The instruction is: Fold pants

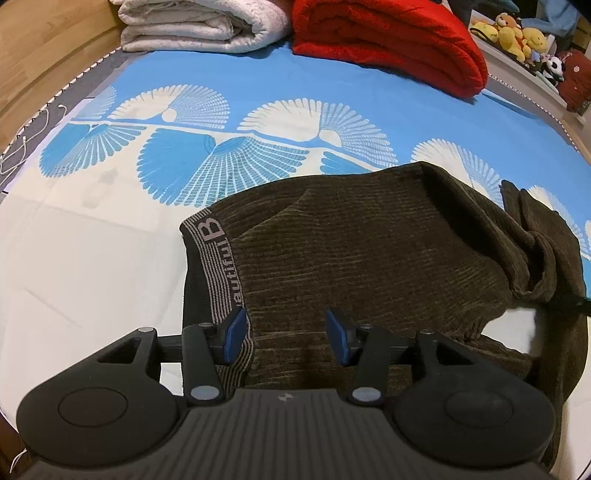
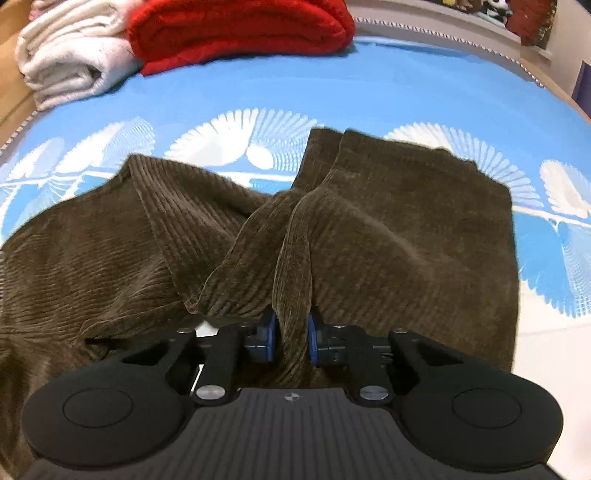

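Brown corduroy pants gripped at a fold on the patterned bed.

A raised ridge of the pants (image 2: 332,229) was pinched between the blue pads (image 2: 269,338) of the right gripper (image 2: 290,338), near the crumpled legs. The left gripper (image 1: 286,338) was held with its fingers (image 1: 234,338) spread over the cloth beside the lettered waistband (image 1: 218,266), nothing clamped. The garment was laid across the blue-and-white bedsheet (image 1: 110,258). Farther back, a folded white quilt (image 1: 195,26) and a red blanket (image 1: 388,40) were stacked side by side.
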`<state>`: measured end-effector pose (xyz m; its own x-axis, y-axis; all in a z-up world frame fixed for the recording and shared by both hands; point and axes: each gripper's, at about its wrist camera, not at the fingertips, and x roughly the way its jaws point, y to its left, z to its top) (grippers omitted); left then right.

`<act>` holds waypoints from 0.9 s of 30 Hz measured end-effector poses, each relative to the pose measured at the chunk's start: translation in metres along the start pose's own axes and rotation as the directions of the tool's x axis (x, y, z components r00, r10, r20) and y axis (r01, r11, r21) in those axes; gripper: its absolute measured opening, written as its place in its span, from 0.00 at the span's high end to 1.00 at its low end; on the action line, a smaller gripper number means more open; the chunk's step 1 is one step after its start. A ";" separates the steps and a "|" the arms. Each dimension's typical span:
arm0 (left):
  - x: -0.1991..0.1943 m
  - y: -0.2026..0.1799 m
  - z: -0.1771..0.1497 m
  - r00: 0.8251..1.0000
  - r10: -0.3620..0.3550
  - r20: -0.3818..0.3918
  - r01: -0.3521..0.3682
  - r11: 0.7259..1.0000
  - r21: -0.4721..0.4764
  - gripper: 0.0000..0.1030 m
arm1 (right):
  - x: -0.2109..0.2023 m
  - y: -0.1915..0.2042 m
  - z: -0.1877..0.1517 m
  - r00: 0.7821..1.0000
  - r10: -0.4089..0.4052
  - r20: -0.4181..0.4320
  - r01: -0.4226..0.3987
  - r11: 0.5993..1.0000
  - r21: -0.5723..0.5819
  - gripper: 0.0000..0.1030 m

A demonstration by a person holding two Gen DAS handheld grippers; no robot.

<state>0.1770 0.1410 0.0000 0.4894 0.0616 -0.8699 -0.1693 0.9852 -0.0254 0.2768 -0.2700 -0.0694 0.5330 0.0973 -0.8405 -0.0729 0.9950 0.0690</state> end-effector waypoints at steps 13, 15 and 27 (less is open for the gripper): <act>-0.012 -0.026 -0.014 1.000 0.008 0.011 -0.008 0.998 0.058 0.49 | -0.085 -0.142 -0.094 0.976 0.075 -0.204 -0.084 0.996 -0.038 0.93; -0.009 -0.031 -0.015 1.000 0.013 0.006 -0.013 0.998 0.069 0.49 | -0.075 -0.144 -0.118 0.956 0.025 -0.291 -0.061 0.991 -0.116 0.92; 0.001 -0.065 -0.013 1.000 0.007 -0.001 -0.007 0.993 0.121 0.38 | -0.118 -0.167 -0.054 0.992 0.028 0.123 -0.045 0.989 0.141 0.34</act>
<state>0.1770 0.0752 -0.0060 0.4874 0.0688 -0.8704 -0.0683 0.9968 0.0406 0.1803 -0.4486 -0.0112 0.6301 0.1274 -0.7660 0.0228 0.9830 0.1823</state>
